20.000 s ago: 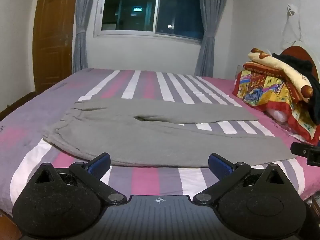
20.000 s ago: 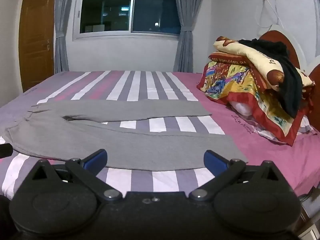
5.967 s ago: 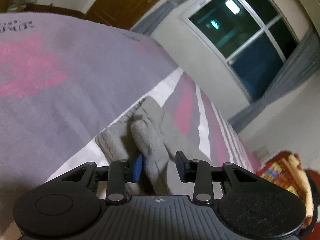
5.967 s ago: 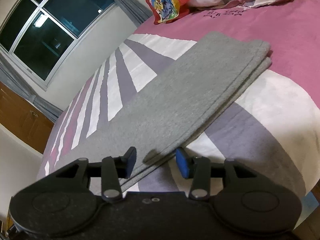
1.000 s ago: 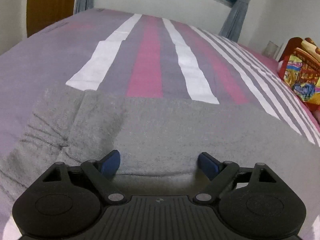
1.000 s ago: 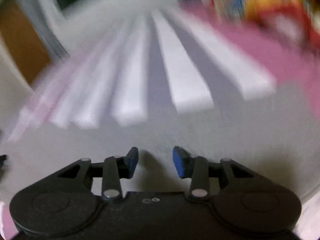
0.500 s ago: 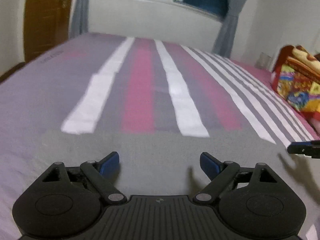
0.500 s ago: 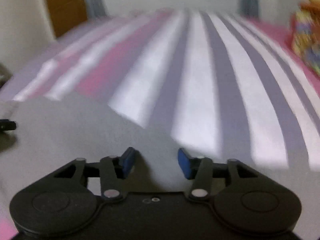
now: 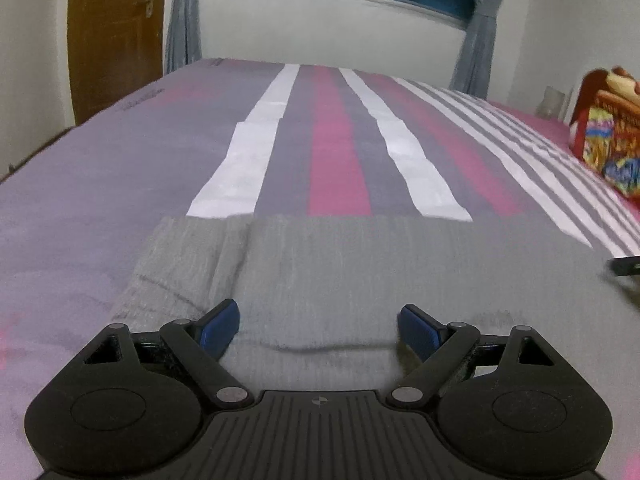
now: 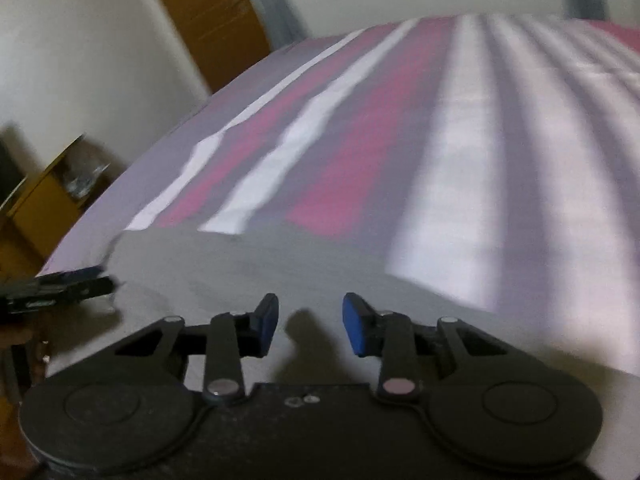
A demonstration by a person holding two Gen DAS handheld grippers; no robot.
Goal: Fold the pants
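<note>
Pants: folded grey knit pants (image 9: 360, 280) are lying flat on the striped pink-and-purple bedsheet (image 9: 340, 152).
Left gripper (image 9: 319, 326): I am hovering spread wide, gripping nothing.
Right gripper (image 10: 308, 322): blurred, seemingly parted and empty.

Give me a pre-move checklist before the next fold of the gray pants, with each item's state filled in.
1. Left gripper open and empty: ok, jaws spread wide over the cloth.
2. Right gripper open and empty: ok, a gap shows between its fingers, nothing in it.
3. Gray pants lying flat on the striped bedspread: ok, apart from creases near the left edge.
4. Layers aligned at the near edge: cannot tell, hidden behind the gripper body.
5. Space on the bed beyond the pants: ok, bare bedspread there.
6. Right wrist view sharp enough to aim: not ok, blurred.
</note>
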